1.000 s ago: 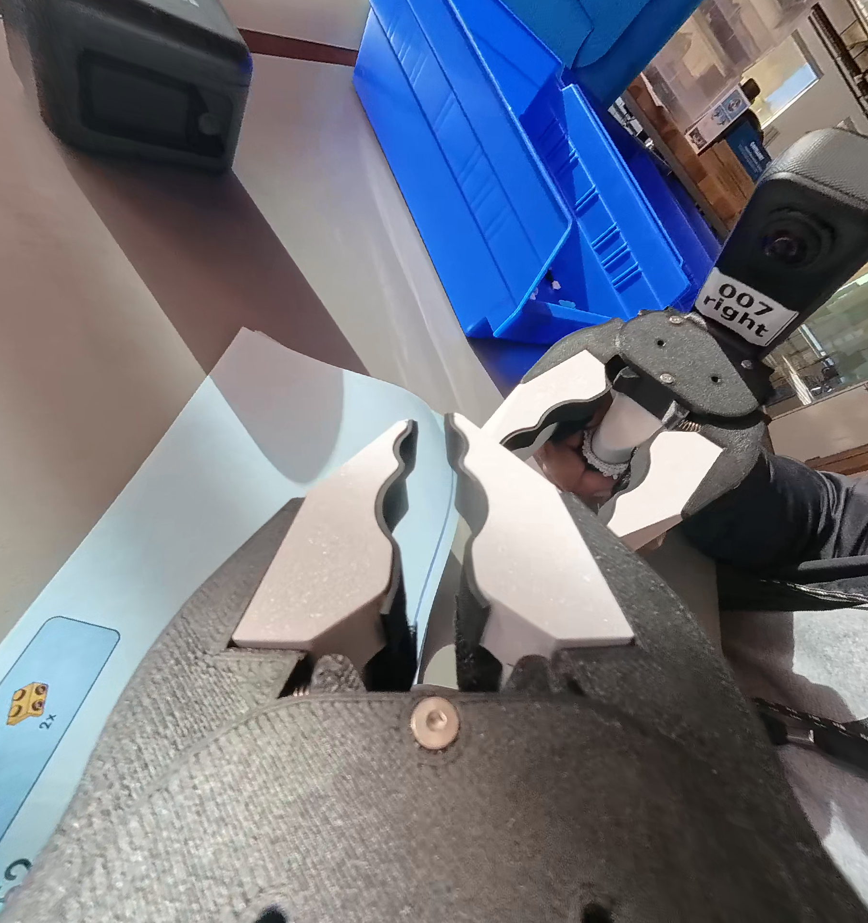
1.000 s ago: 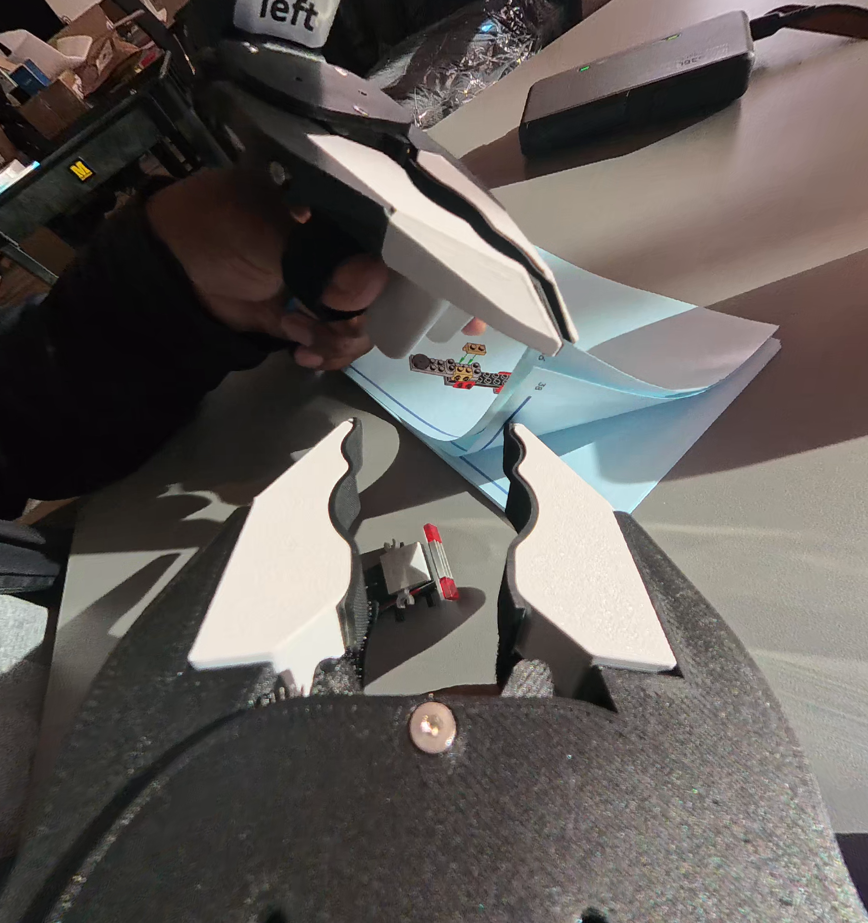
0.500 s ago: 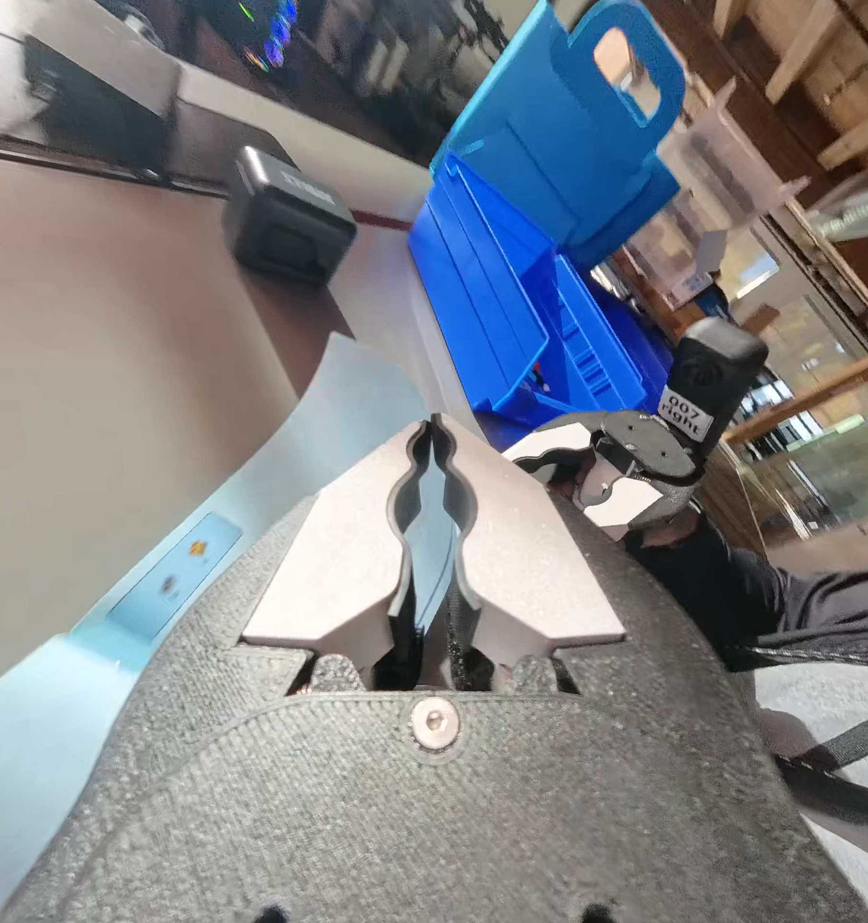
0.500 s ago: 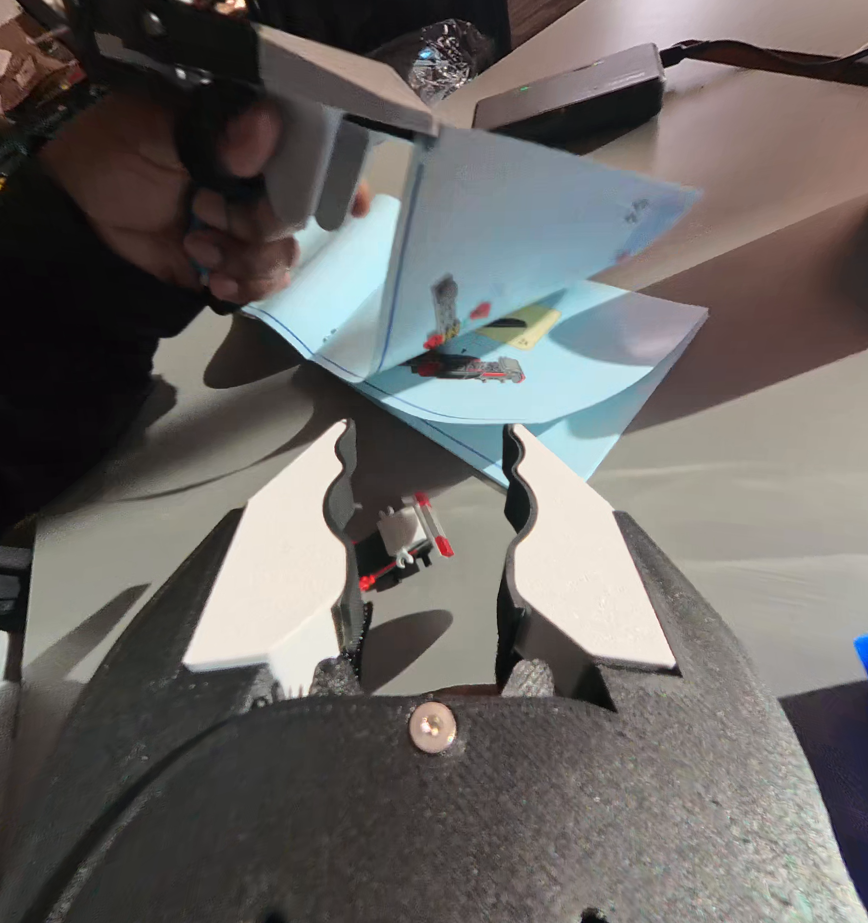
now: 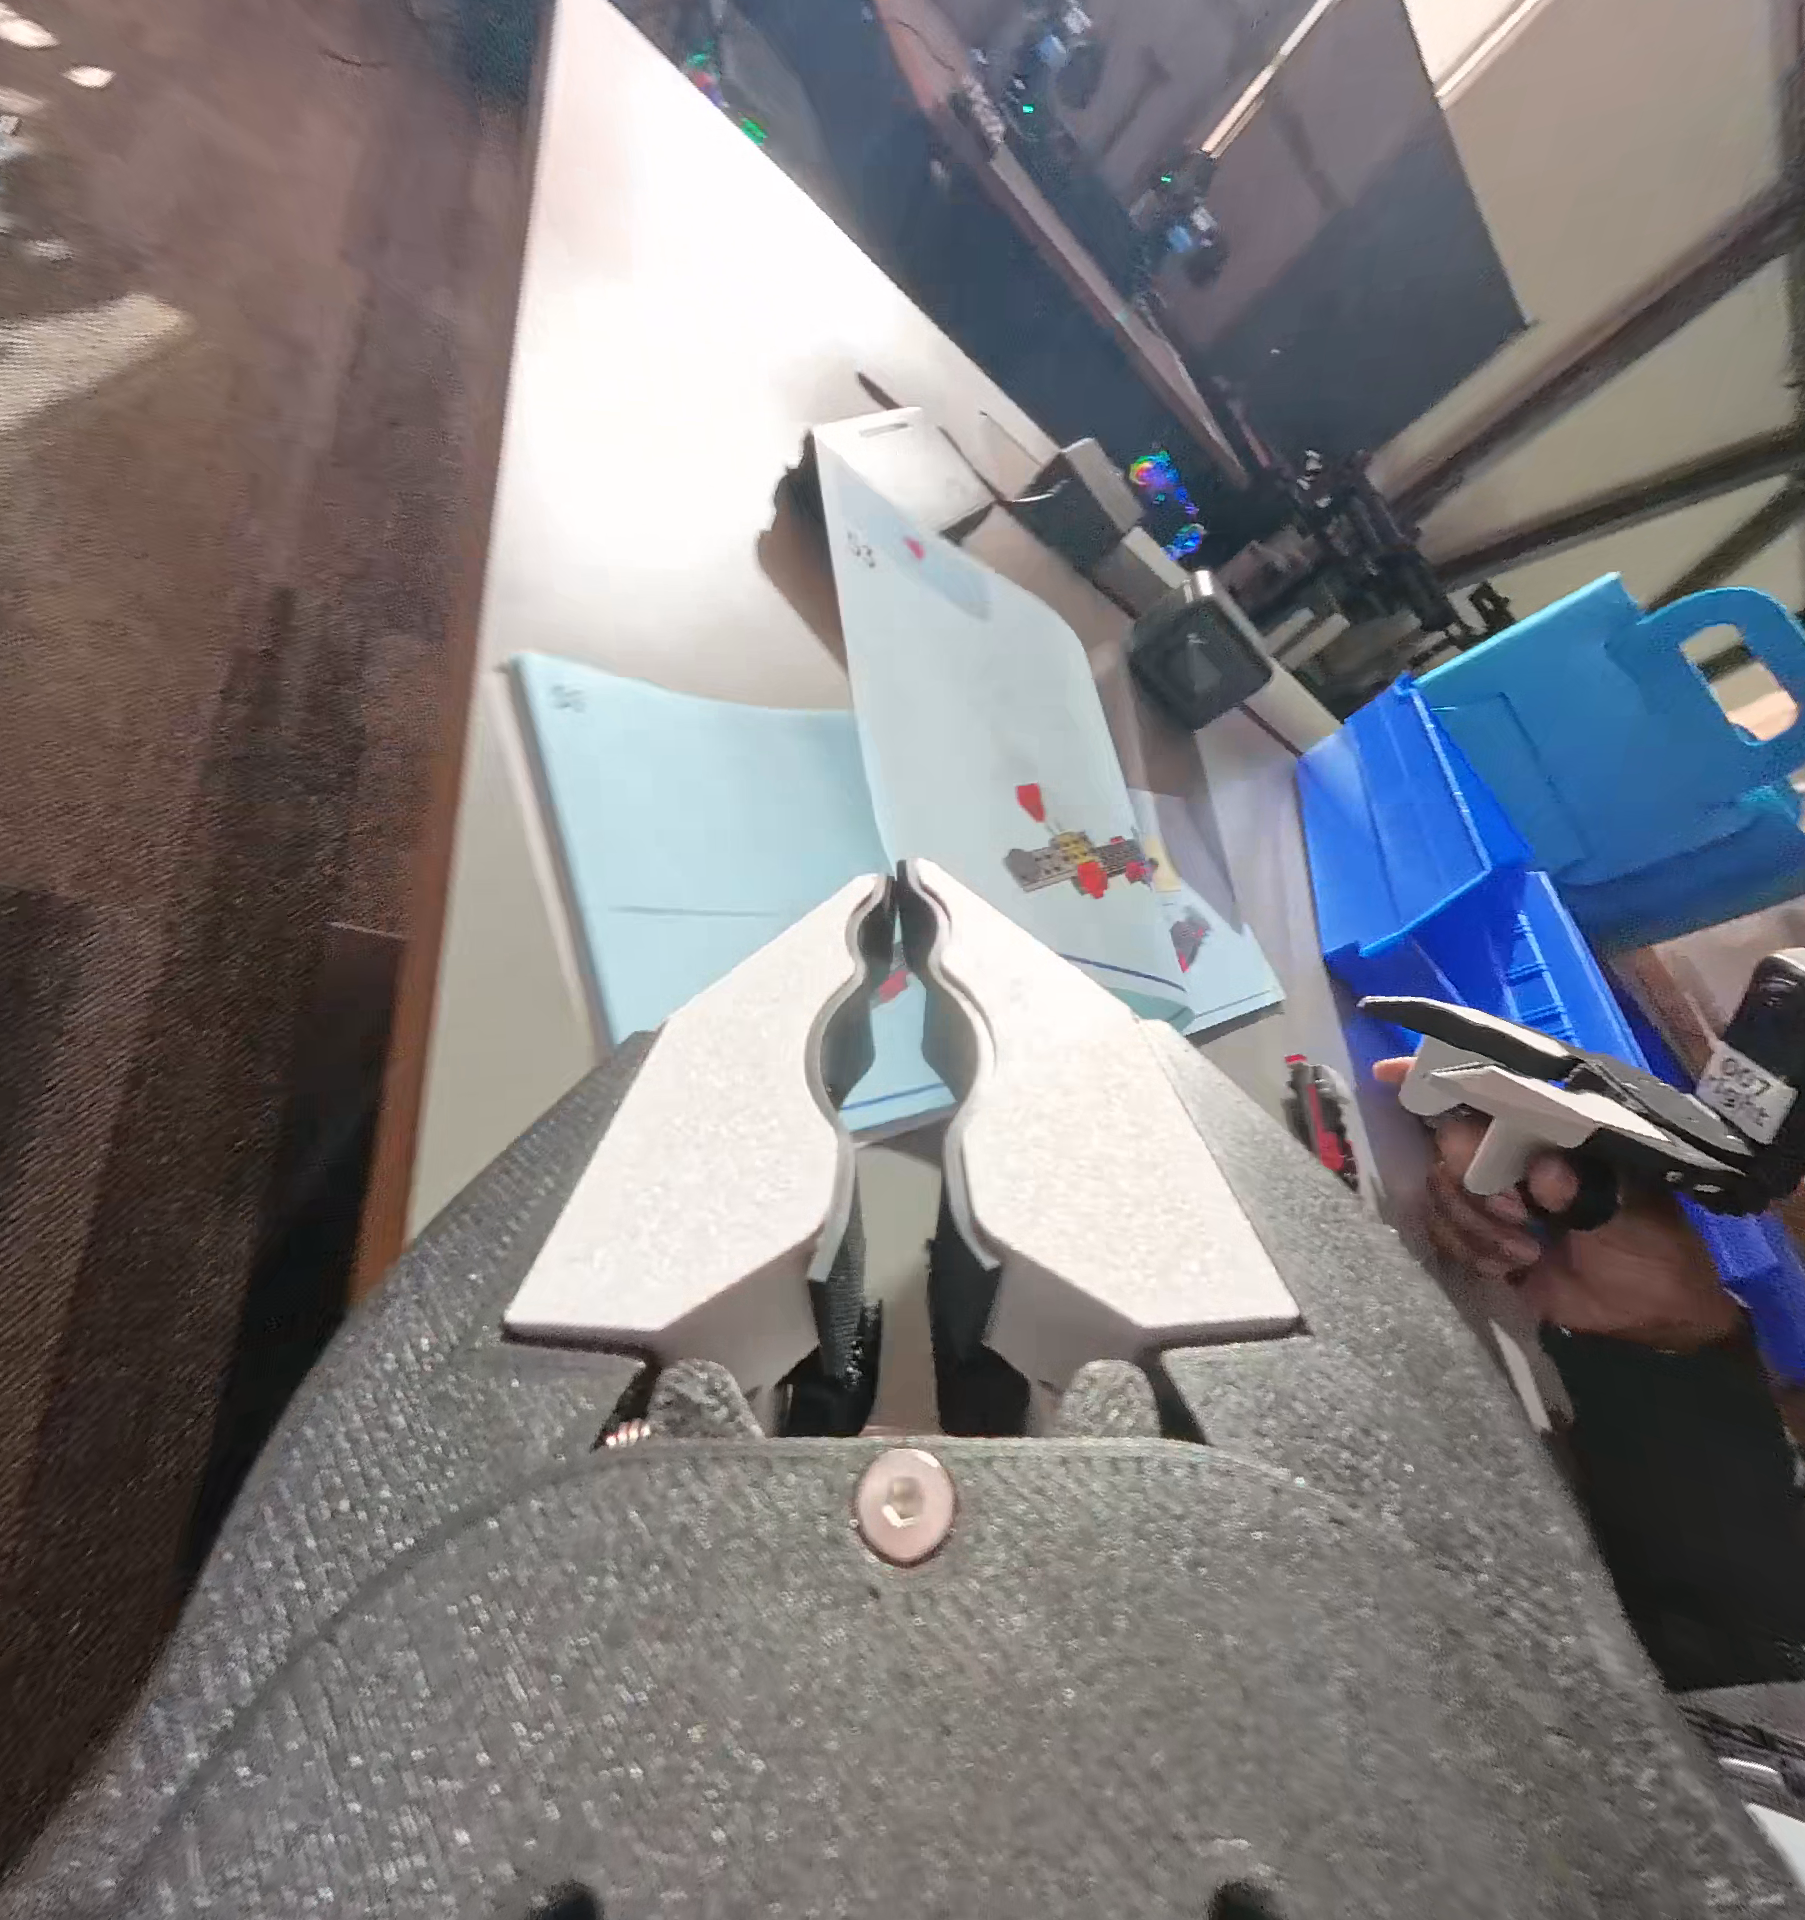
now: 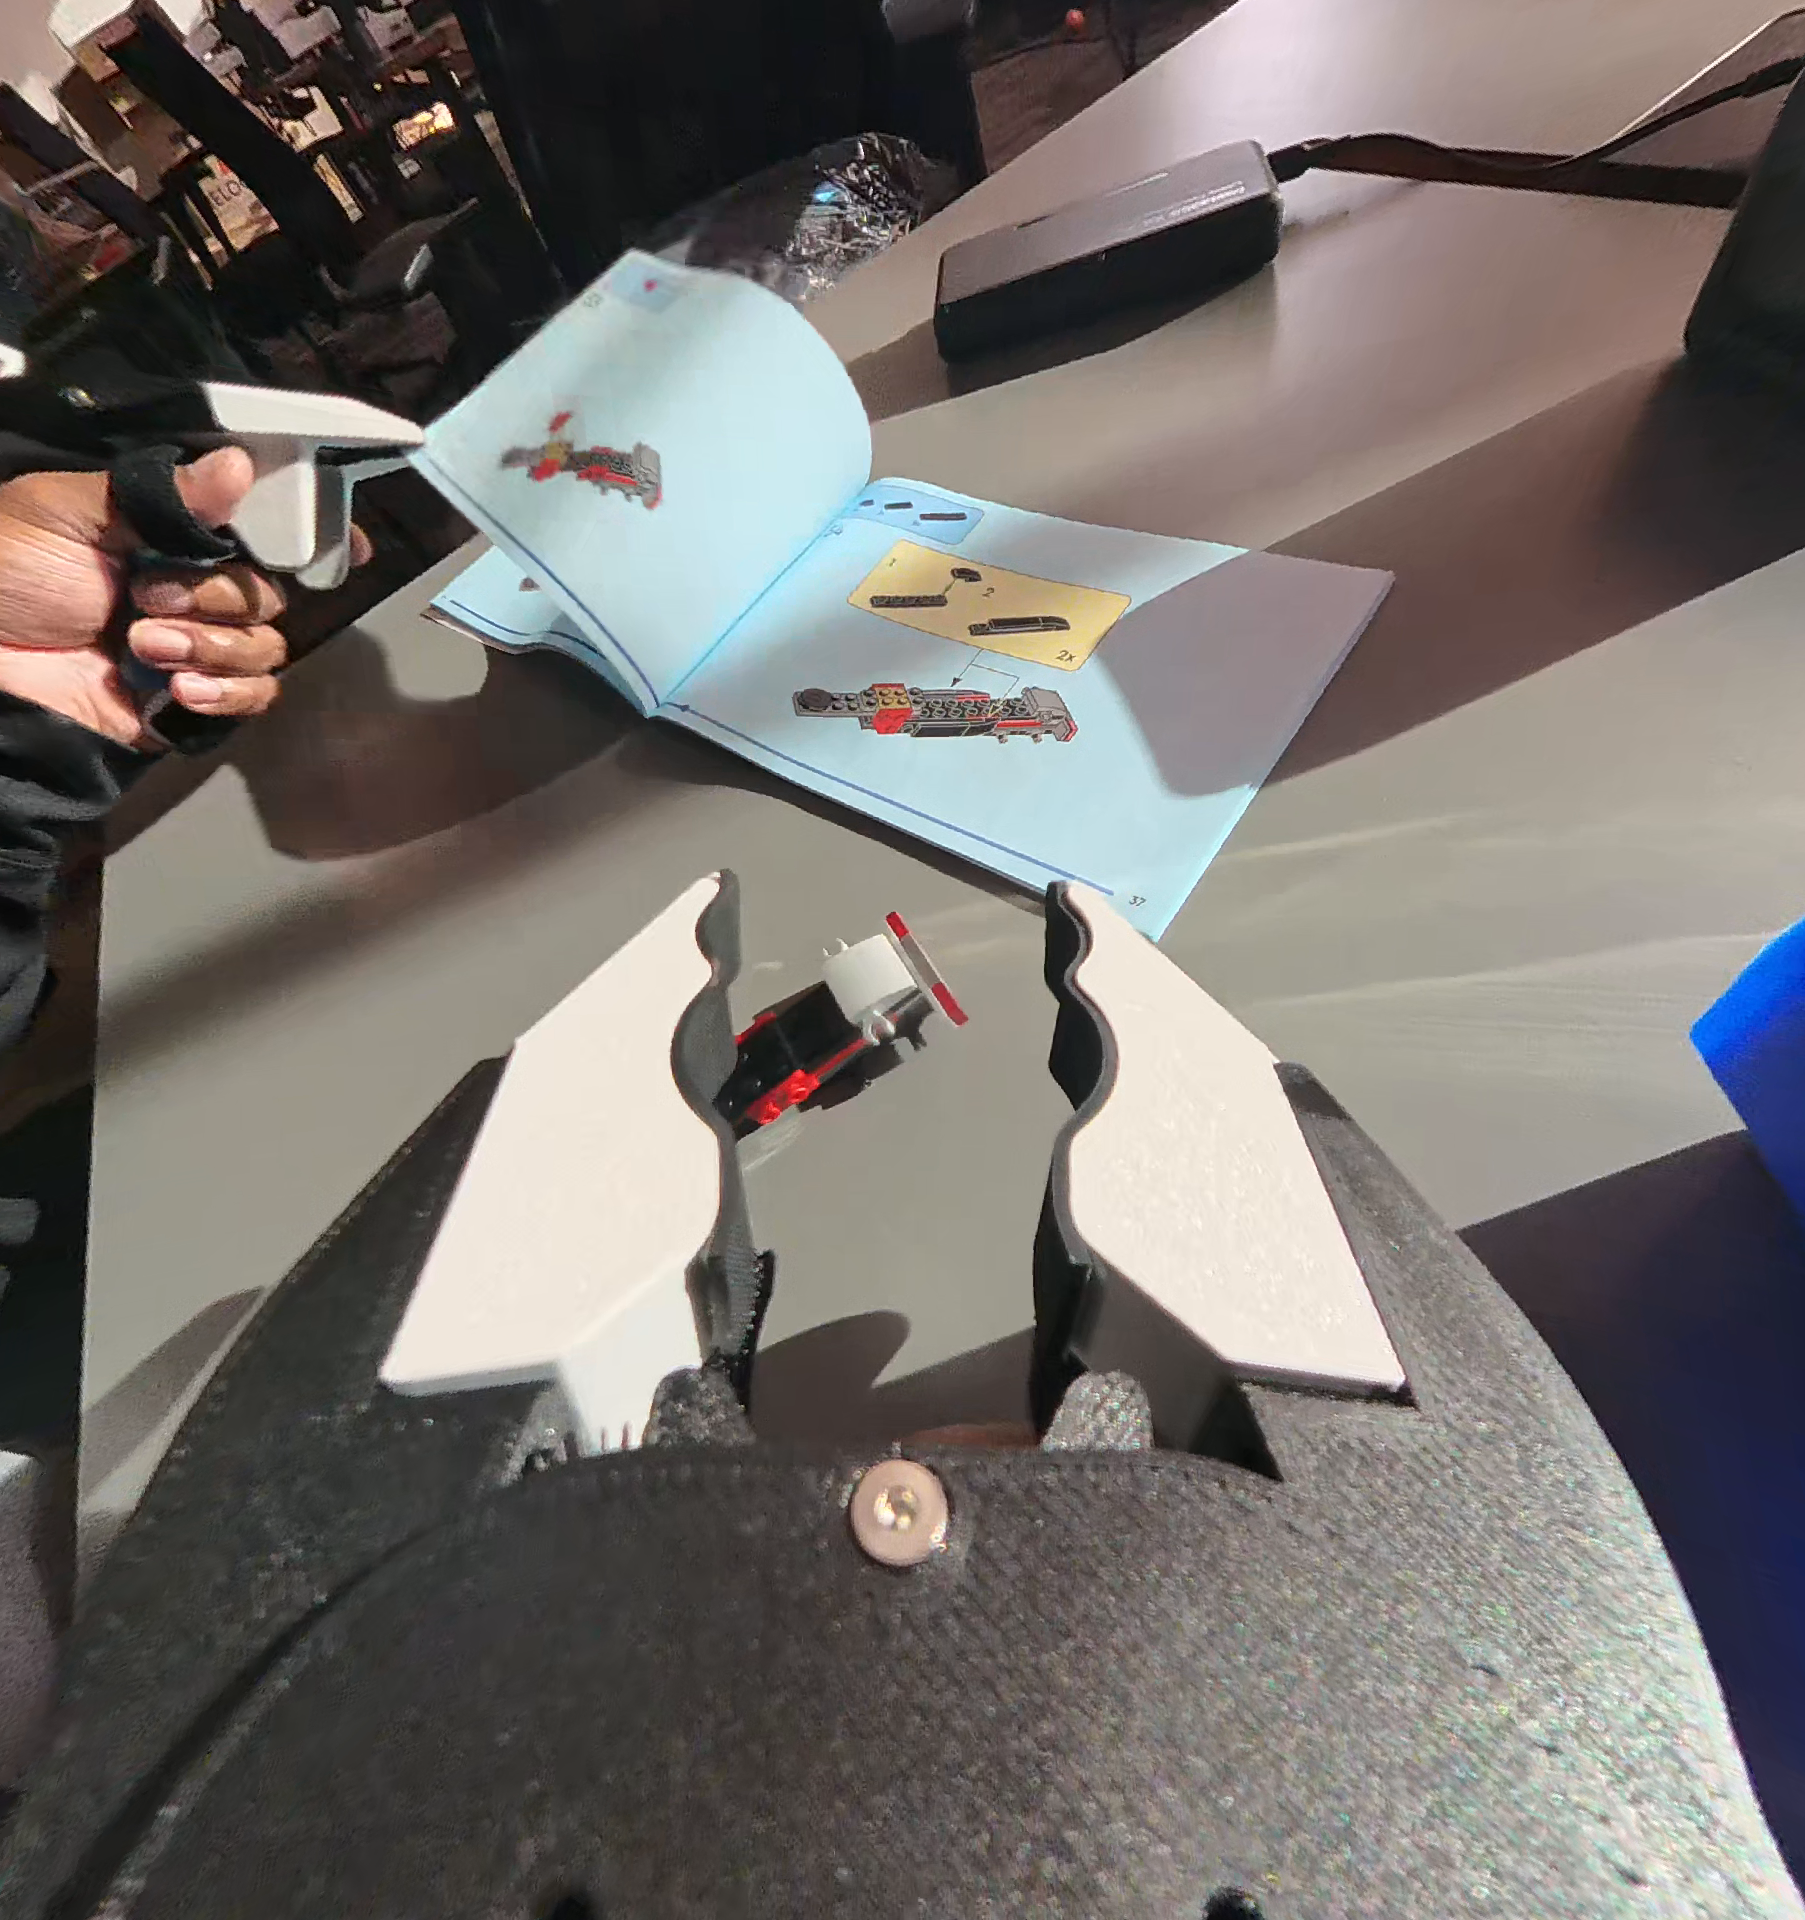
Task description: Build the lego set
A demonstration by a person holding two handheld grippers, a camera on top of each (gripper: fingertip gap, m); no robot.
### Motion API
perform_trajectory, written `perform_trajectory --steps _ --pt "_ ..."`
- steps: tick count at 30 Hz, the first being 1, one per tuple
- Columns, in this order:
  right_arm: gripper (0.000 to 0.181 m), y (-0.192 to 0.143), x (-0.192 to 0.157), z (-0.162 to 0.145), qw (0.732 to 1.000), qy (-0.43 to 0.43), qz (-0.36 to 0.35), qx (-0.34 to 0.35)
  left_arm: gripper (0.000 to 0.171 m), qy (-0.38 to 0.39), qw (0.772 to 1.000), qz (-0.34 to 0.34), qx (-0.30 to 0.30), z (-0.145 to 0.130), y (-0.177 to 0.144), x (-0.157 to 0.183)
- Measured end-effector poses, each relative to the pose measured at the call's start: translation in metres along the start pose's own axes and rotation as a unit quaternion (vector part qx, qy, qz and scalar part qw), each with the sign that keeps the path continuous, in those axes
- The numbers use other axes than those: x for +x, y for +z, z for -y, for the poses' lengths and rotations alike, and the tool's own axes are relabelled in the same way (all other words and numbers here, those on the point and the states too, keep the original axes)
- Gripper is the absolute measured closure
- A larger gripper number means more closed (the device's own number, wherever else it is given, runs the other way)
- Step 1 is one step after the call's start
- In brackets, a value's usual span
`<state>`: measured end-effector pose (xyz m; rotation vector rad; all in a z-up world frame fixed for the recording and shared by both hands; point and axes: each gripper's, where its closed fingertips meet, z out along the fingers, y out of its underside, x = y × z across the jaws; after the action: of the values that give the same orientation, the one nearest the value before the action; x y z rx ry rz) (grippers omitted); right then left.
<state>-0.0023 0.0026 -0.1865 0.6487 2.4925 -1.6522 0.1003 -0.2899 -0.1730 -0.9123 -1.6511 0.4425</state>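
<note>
Left gripper [image 5: 899, 883] jaws clamped on a lifted page [image 6: 669, 436] of the instruction booklet [image 6: 981, 717]; right gripper [image 6: 887, 899] jaws apart over the lego model [image 6: 856, 1003], on tabletop [image 6: 1397, 831] just beside the booklet's near edge.

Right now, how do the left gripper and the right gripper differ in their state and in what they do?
The left gripper is shut on a page of the instruction booklet and lifts that page in a curve; the right gripper is open and holds nothing. The left one is raised above the grey table, while the right one points at the small black, red and white lego assembly lying there. Both have the same pale two-finger build and are hand-held.
</note>
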Motion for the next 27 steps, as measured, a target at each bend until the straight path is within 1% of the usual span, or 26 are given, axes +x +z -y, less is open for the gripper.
perform_trajectory --steps 2,5,8,10,12,14,17,20,21,23,25,27 --pt "0.12 0.0 -0.001 -0.001 1.0 -0.006 -0.003 -0.003 0.17 0.002 1.0 0.021 0.003 -0.003 -0.013 -0.011" --pt "0.12 0.0 -0.001 -0.002 1.0 -0.011 -0.009 -0.002 0.169 0.0 0.999 0.032 -0.002 -0.009 -0.027 -0.02" --pt "0.12 -0.001 -0.001 -0.003 1.0 -0.01 -0.014 -0.002 0.162 0.01 0.999 0.05 -0.005 -0.012 -0.036 -0.025" --pt "0.12 -0.001 0.0 -0.003 1.0 -0.011 -0.019 -0.001 0.157 0.028 0.998 0.064 -0.001 -0.009 -0.039 -0.026" --pt "0.121 -0.001 0.0 -0.003 1.0 -0.013 -0.024 -0.001 0.156 0.047 0.998 0.051 0.008 -0.004 -0.036 -0.013" --pt "0.121 0.0 0.001 -0.004 1.0 -0.014 -0.028 -0.004 0.155 0.059 0.998 0.006 -0.006 -0.008 -0.018 0.015" --pt "0.122 0.003 0.002 -0.005 0.999 -0.017 -0.032 -0.01 0.152 0.096 0.991 -0.067 -0.061 -0.027 0.023 0.065" --pt "0.122 0.004 0.001 -0.007 0.999 -0.018 -0.029 -0.017 0.15 0.157 0.976 -0.098 -0.116 -0.047 0.064 0.1" --pt "0.123 0.004 0.001 -0.007 0.999 -0.018 -0.026 -0.018 0.15 0.18 0.97 -0.094 -0.135 -0.055 0.076 0.104" --pt "0.123 0.003 0.0 -0.007 1.0 -0.014 -0.02 -0.016 0.15 0.217 0.958 -0.061 -0.177 -0.069 0.095 0.094" --pt "0.124 0.001 0.0 -0.006 1.0 -0.005 -0.015 -0.009 0.15 0.244 0.949 -0.021 -0.197 -0.076 0.099 0.077" --pt "0.124 -0.002 0.001 -0.004 1.0 0.008 -0.01 0.002 0.15 0.252 0.947 -0.005 -0.199 -0.078 0.092 0.067"
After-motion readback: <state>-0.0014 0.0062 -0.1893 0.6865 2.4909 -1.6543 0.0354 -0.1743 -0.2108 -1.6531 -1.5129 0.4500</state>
